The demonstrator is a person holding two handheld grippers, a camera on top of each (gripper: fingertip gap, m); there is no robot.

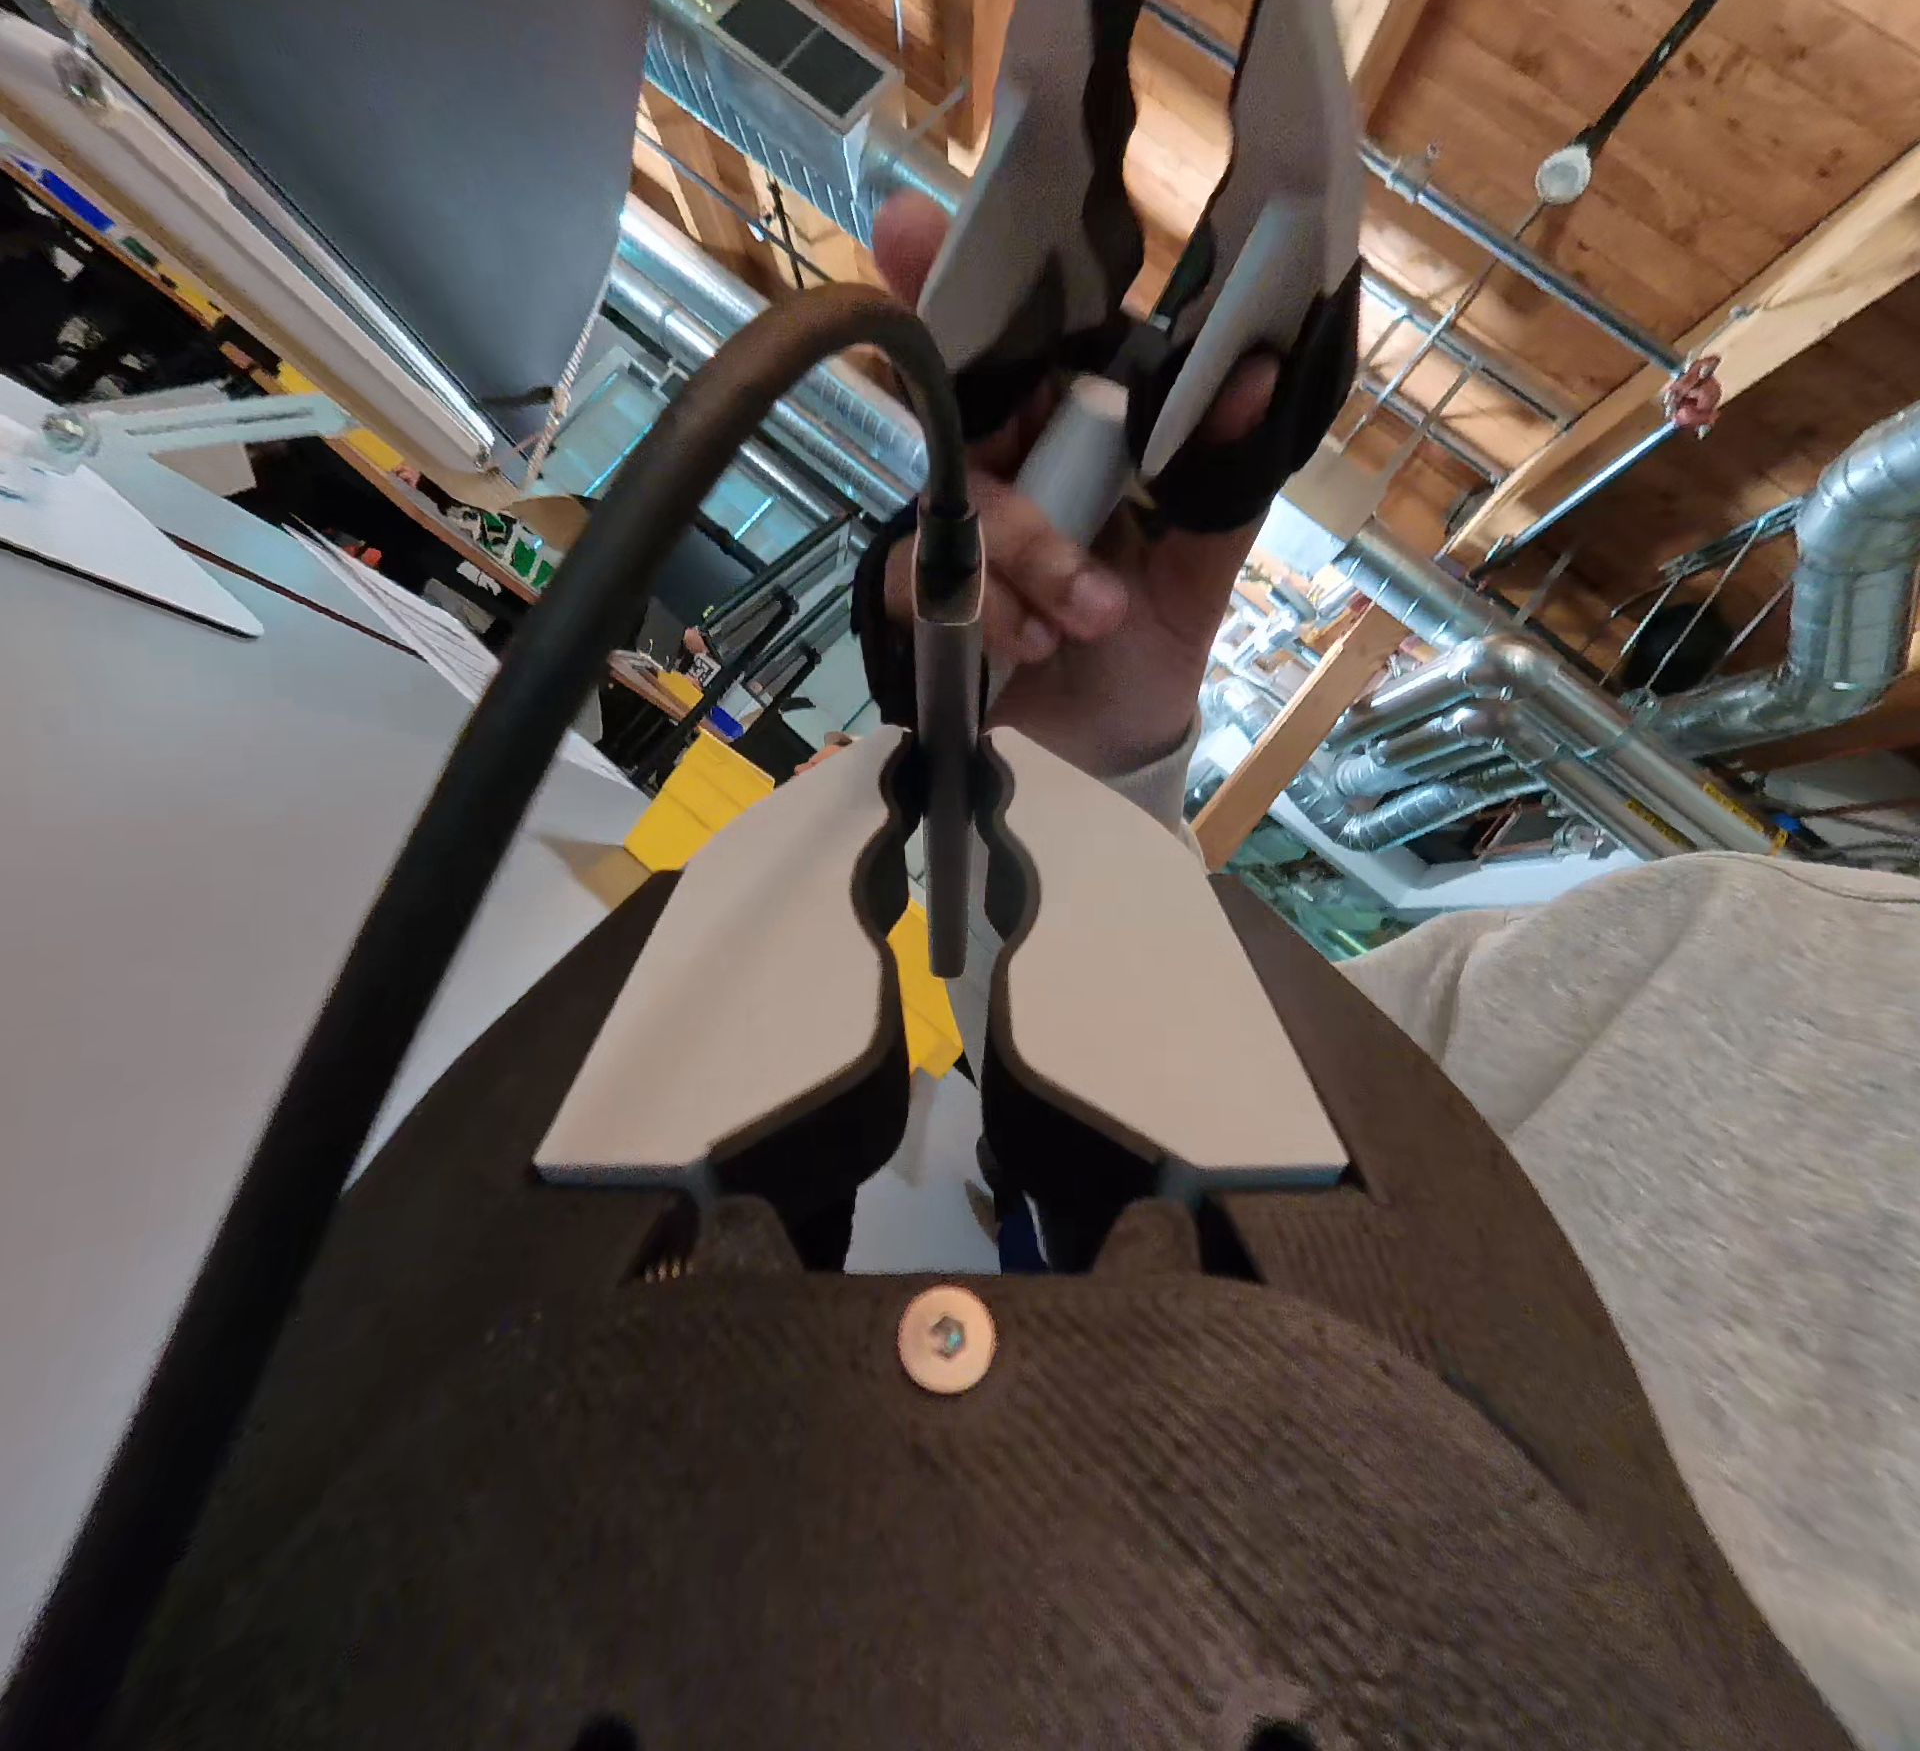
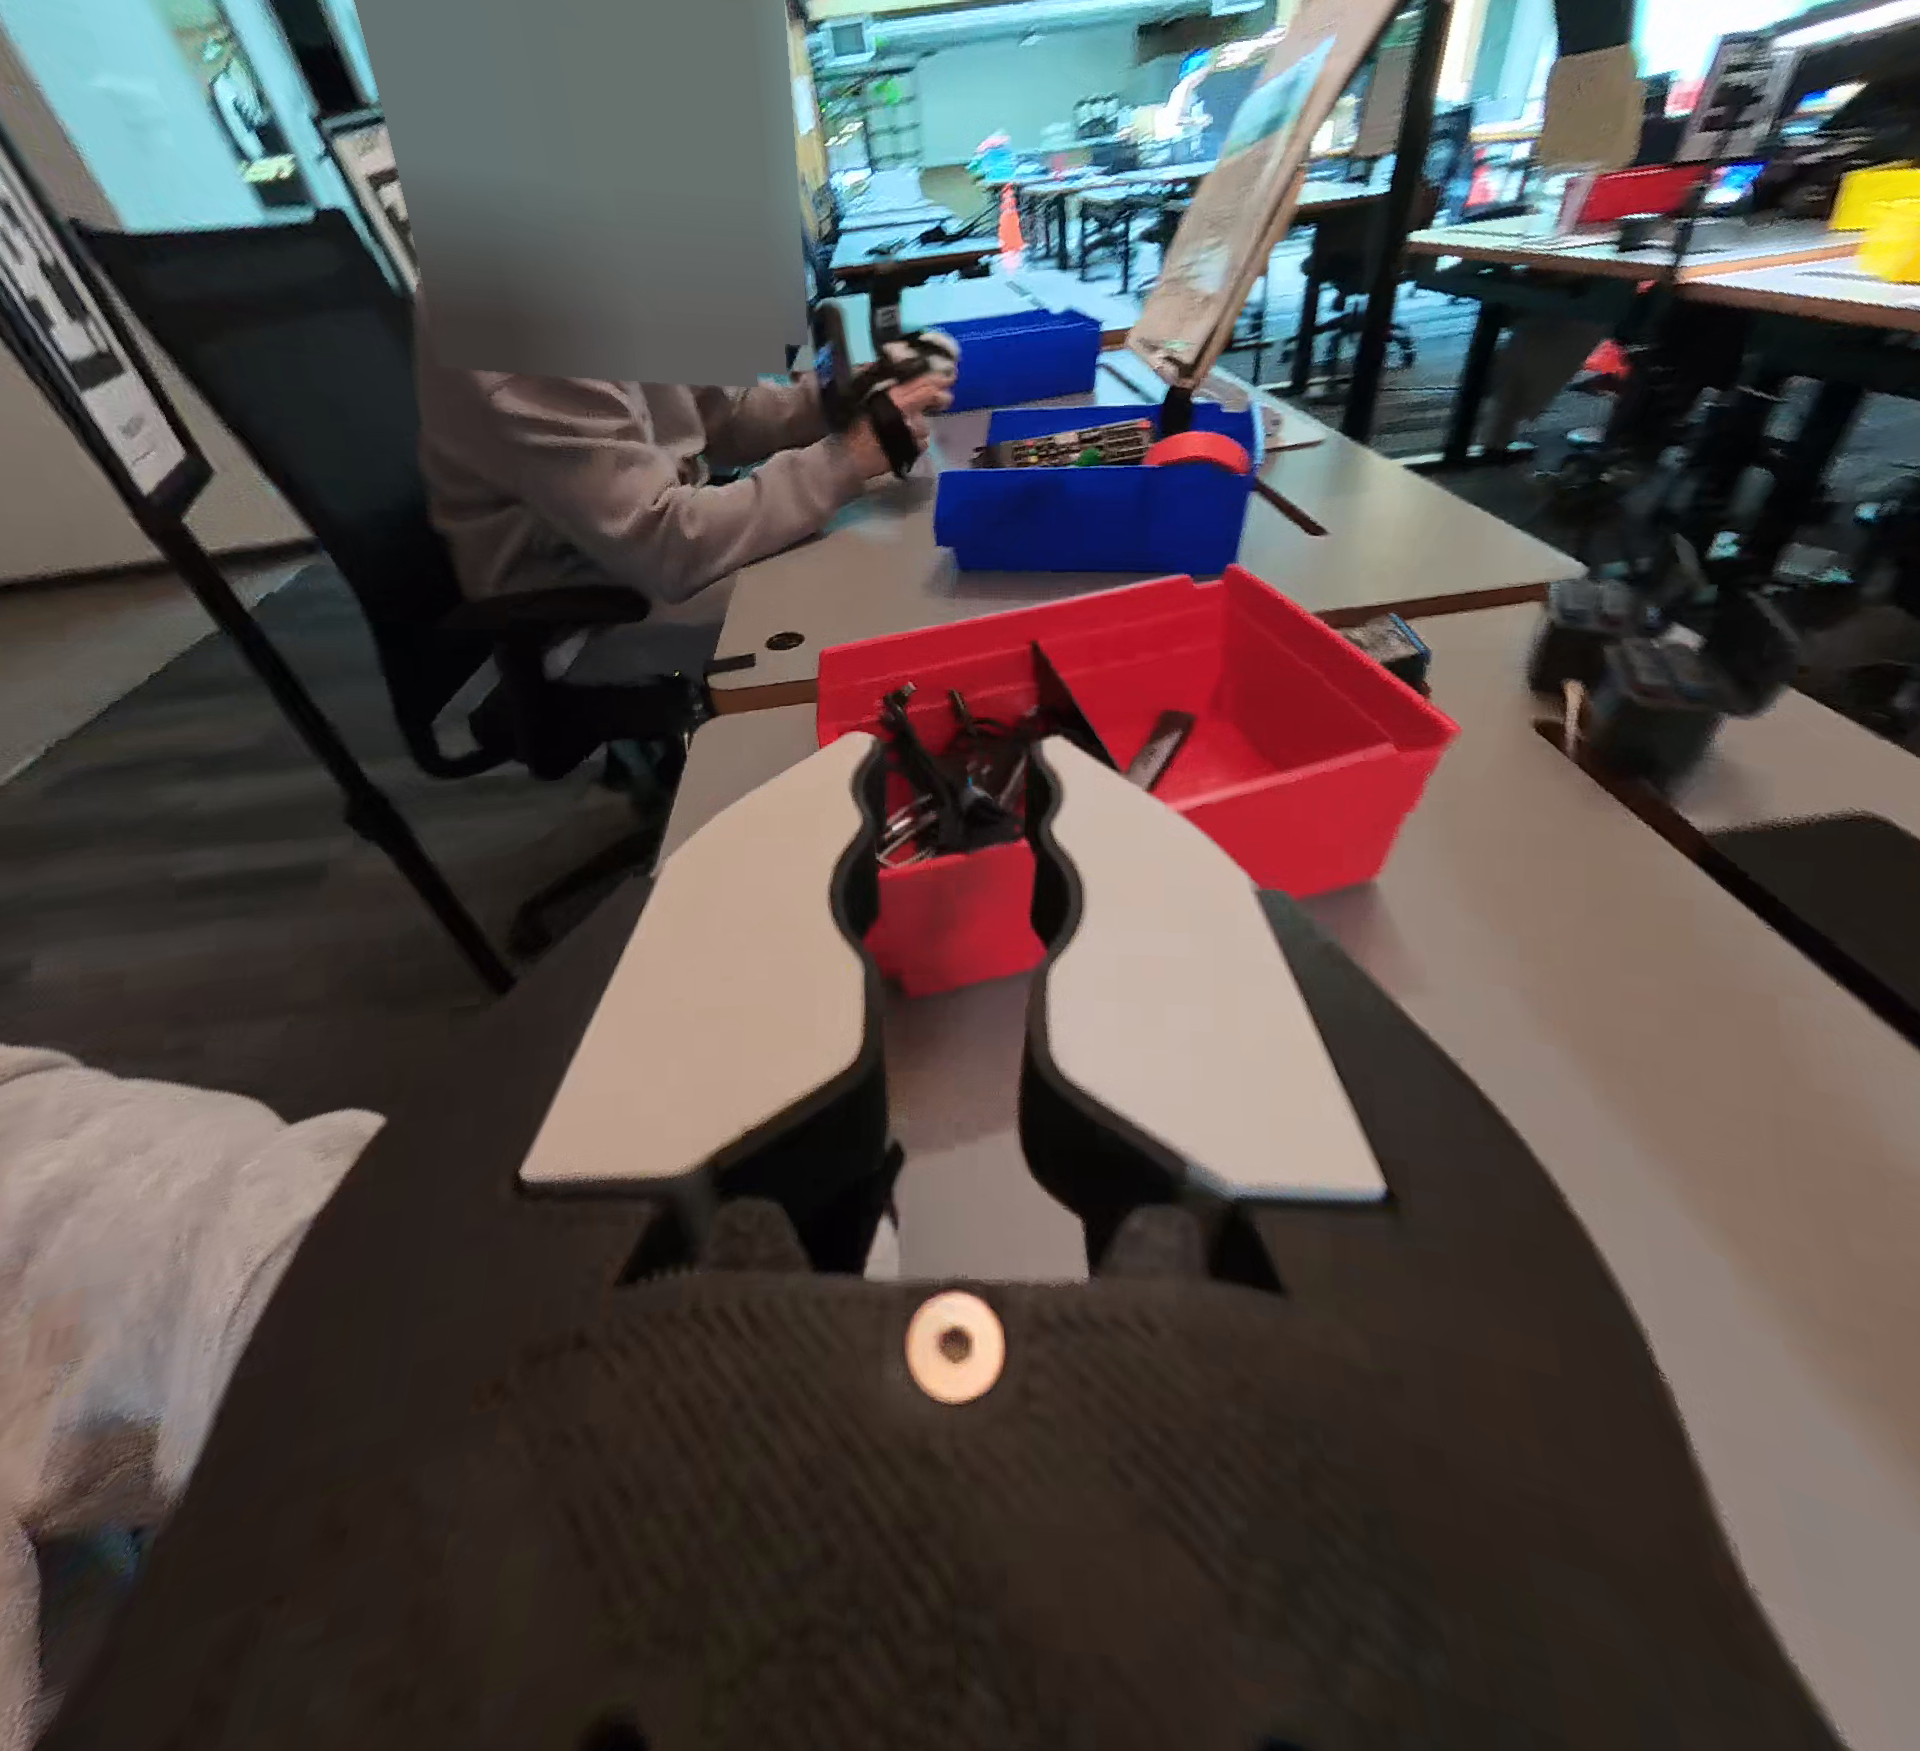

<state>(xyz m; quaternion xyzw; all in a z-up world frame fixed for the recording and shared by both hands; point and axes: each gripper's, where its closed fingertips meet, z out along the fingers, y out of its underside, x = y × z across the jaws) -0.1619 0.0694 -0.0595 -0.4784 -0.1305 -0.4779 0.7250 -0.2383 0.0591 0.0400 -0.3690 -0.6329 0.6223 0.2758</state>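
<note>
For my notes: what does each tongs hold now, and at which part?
The left tongs pinch a slim dark adapter at its body, its black cable looping away. The right tongs hold nothing.

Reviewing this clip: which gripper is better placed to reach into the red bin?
Right. The right gripper is open, empty and pointed at the red bin. The left gripper is shut on a grey adapter, aimed up toward the ceiling.
</note>
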